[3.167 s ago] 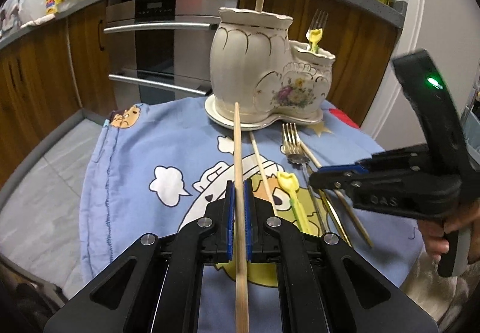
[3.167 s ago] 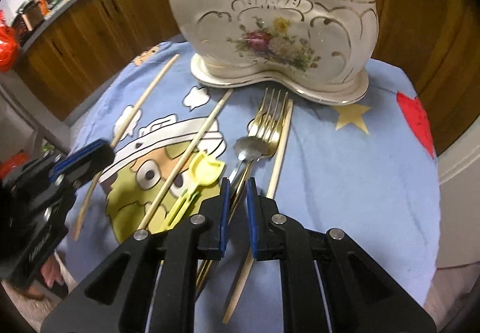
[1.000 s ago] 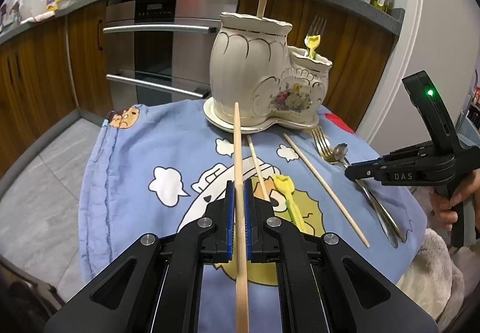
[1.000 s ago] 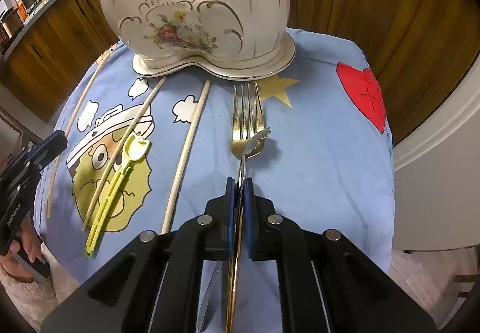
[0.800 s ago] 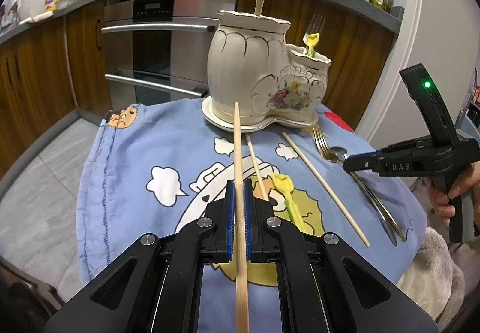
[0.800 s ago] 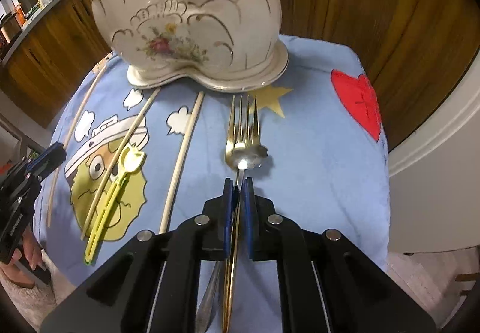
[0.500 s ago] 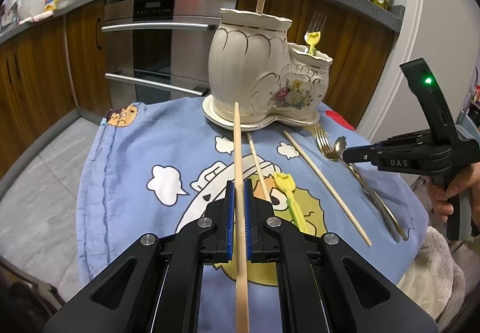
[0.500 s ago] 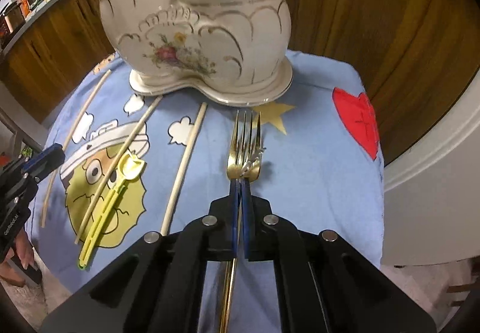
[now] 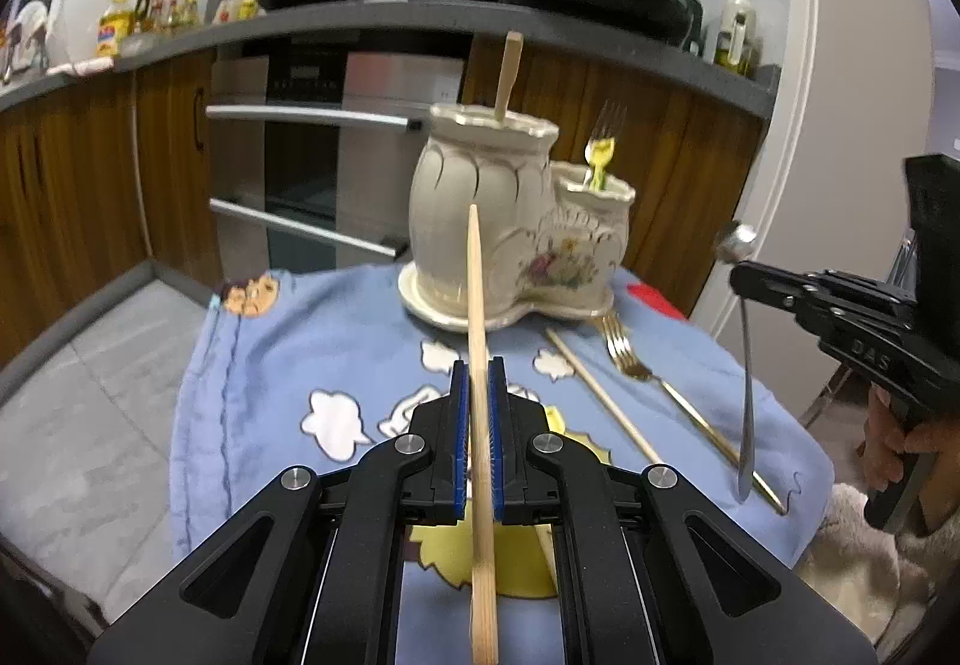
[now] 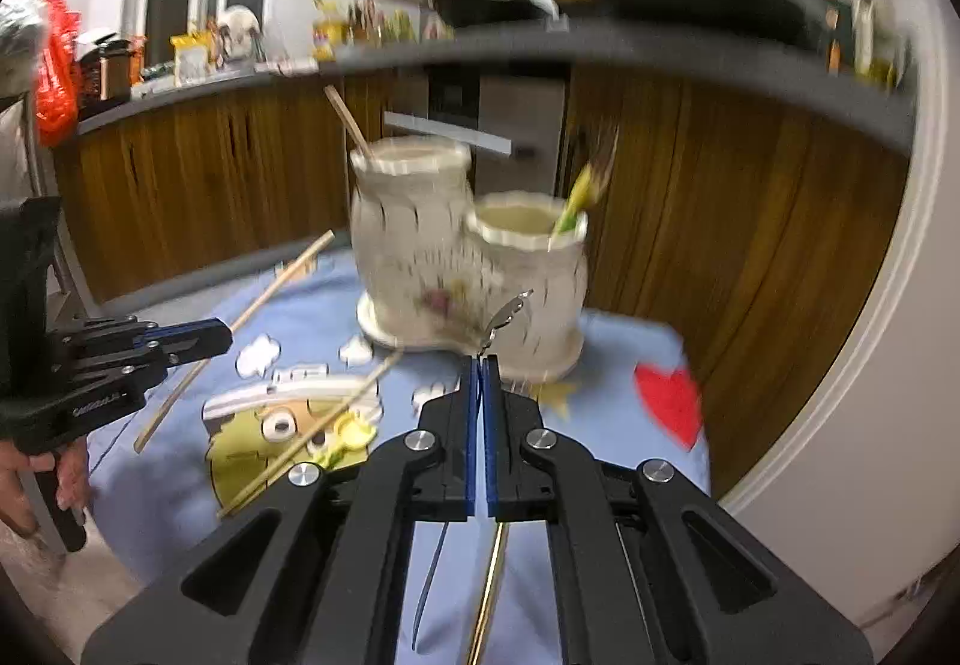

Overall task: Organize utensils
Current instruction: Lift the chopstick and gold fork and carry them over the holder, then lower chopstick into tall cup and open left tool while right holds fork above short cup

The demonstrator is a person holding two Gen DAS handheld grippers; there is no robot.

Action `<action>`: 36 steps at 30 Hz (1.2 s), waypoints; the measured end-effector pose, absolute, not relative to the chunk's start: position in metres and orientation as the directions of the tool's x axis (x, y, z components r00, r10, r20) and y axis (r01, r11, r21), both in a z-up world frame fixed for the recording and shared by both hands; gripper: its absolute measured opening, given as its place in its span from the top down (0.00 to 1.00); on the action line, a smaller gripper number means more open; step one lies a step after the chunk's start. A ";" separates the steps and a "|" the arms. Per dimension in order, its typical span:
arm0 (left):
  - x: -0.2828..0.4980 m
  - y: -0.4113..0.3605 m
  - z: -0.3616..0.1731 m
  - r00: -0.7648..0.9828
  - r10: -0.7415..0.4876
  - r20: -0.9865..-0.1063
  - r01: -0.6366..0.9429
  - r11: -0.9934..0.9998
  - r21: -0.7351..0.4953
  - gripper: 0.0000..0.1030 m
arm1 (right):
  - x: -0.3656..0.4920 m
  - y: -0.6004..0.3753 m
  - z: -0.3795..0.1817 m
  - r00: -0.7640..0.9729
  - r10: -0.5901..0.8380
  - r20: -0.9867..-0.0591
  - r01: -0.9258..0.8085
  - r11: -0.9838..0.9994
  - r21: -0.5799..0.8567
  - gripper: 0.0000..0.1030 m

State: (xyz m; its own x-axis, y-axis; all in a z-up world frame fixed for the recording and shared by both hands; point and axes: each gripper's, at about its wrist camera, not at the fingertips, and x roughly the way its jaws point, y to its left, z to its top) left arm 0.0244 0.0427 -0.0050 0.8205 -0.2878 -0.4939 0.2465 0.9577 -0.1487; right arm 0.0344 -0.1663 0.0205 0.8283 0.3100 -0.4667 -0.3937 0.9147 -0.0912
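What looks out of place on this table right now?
Loose cutlery lies scattered on the blue cloth rather than in the ceramic holder: a gold fork and a bare chopstick at odd angles. Nothing looks spilled or broken.

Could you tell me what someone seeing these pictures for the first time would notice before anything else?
Probably the cream ceramic utensil holder with a floral print, standing at the far side of the blue cartoon cloth with a wooden stick and a fork already in it. Next, each gripper carries something: the left gripper is shut on a wooden chopstick aimed at the holder, and the right gripper holds a silver spoon lifted off the cloth, above a gold fork.
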 end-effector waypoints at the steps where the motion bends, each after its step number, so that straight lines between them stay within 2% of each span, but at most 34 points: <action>1: 0.023 0.043 -0.003 0.829 -0.283 -0.482 0.244 0.959 -0.145 0.94 | 0.028 -0.166 0.024 0.850 0.312 -0.423 -0.391 0.914 -0.112 0.99; 8: 0.018 0.055 0.019 0.892 -0.248 -0.378 0.204 0.967 -0.153 0.94 | 0.026 -0.174 0.053 0.898 0.345 -0.272 -0.384 0.918 -0.102 0.99; 15: 0.031 0.058 0.050 0.929 -0.227 -0.293 0.191 0.971 -0.147 0.94 | 0.060 -0.187 0.085 0.916 0.361 -0.175 -0.368 0.930 -0.012 0.99; 22: 0.074 0.058 0.090 0.955 -0.245 -0.169 0.218 0.962 -0.163 0.94 | 0.101 -0.199 0.111 0.931 0.358 -0.073 -0.351 0.932 0.094 0.99; 28: 0.141 0.056 0.108 0.944 -0.301 -0.135 0.265 0.936 -0.234 0.94 | 0.132 -0.202 0.120 0.945 0.327 -0.016 -0.323 0.939 0.117 0.98; 36: 0.200 0.047 0.110 0.941 -0.318 -0.116 0.275 0.918 -0.284 0.94 | 0.163 -0.201 0.107 0.949 0.313 -0.019 -0.308 0.942 0.134 0.99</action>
State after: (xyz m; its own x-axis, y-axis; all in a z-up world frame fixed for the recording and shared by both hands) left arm 0.2000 0.0468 0.1103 0.9409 -0.3182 -0.1161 0.2754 0.9183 -0.2844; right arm 0.1629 -0.2012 0.1072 0.9495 0.3134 -0.0187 -0.3082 0.9418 0.1342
